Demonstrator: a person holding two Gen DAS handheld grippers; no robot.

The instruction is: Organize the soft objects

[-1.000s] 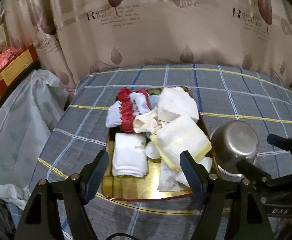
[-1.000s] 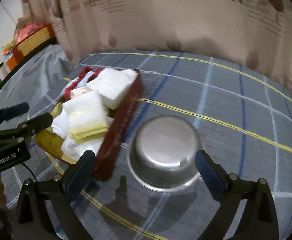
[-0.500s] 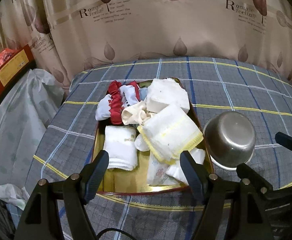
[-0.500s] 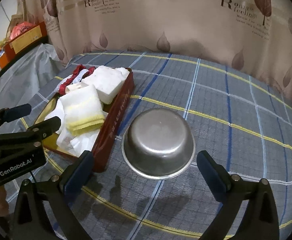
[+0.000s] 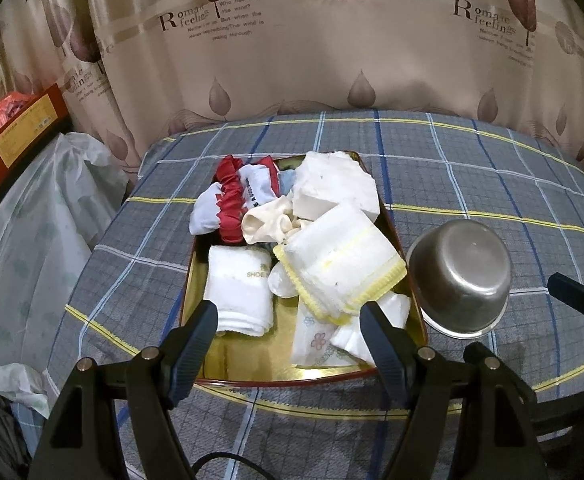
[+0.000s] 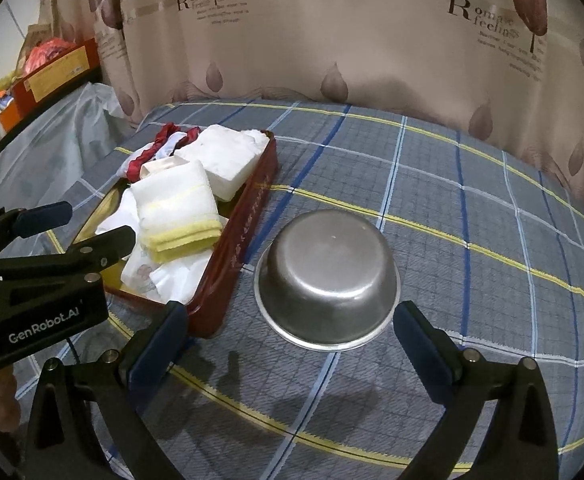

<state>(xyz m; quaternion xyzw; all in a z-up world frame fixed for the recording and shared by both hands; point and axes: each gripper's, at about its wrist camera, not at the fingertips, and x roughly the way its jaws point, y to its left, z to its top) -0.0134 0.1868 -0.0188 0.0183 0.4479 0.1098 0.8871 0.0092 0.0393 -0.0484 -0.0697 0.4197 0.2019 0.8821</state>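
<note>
A red-rimmed gold tray (image 5: 244, 366) (image 6: 252, 208) on the plaid table holds soft items: a folded white towel (image 5: 242, 290), a white cloth with yellow trim (image 5: 342, 258) (image 6: 176, 206), a white block-like bundle (image 5: 332, 186) (image 6: 224, 156), a cream glove (image 5: 266, 220), red-and-white socks (image 5: 228, 204) and floral tissue packs (image 5: 316, 336). My left gripper (image 5: 288, 340) is open and empty above the tray's near edge. My right gripper (image 6: 288, 340) is open and empty, just in front of an upside-down steel bowl (image 6: 328, 276) (image 5: 462, 274).
The plaid-covered table (image 6: 472, 216) ends at a printed curtain (image 5: 332, 48) behind. A plastic-covered surface (image 5: 24, 232) lies to the left, with orange boxes (image 5: 20, 128) beyond it. The left gripper's body shows in the right wrist view (image 6: 40, 280).
Both grippers have pulled back and risen a little, so tray and bowl look smaller and farther. Nothing on the table has moved. Both stay open.
</note>
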